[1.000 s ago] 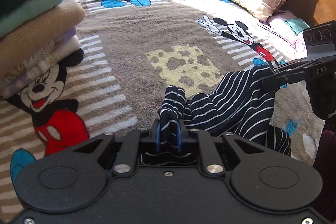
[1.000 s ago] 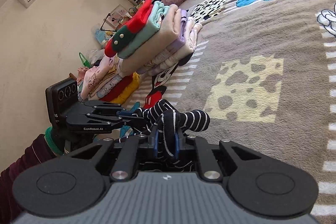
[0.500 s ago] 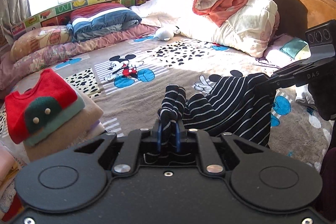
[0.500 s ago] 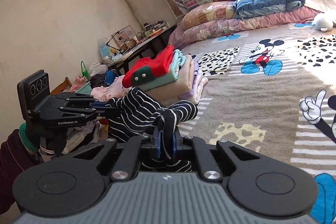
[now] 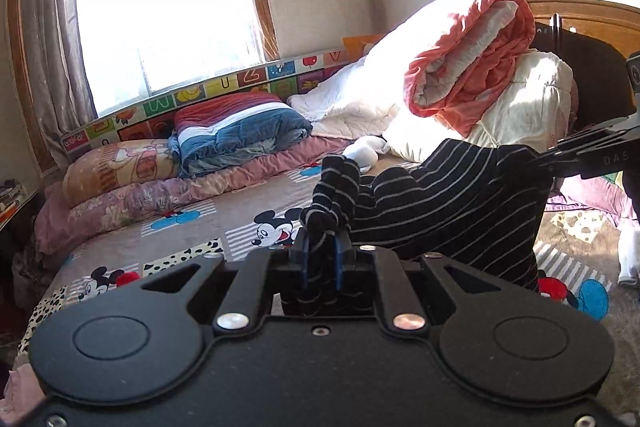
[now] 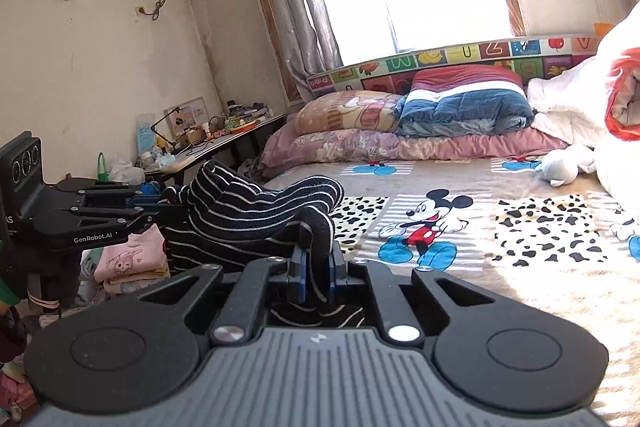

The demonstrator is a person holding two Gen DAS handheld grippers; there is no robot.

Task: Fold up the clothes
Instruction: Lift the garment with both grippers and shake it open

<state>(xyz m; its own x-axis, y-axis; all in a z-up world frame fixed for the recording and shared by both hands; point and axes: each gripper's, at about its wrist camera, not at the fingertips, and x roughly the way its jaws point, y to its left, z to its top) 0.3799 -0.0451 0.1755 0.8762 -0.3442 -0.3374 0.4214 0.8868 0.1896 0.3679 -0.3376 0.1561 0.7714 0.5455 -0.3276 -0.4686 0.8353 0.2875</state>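
Left hand-held gripper (image 5: 320, 259) and right hand-held gripper (image 6: 316, 267), each clamped on a bunched edge of the striped garment (image 5: 452, 203), hold it slung between them above the bed (image 6: 460, 279). Step: spreading. Next, judged: draw apart, lay flat.

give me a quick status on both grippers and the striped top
Left gripper and right gripper both shut on the black striped top. Top stretched between them, above the bed. Nothing in the way.

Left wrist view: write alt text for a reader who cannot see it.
The left gripper pinches a black garment with thin white stripes, whose other end the right gripper holds up above a cartoon-mouse bedspread. Folded quilts lie under a bright window.
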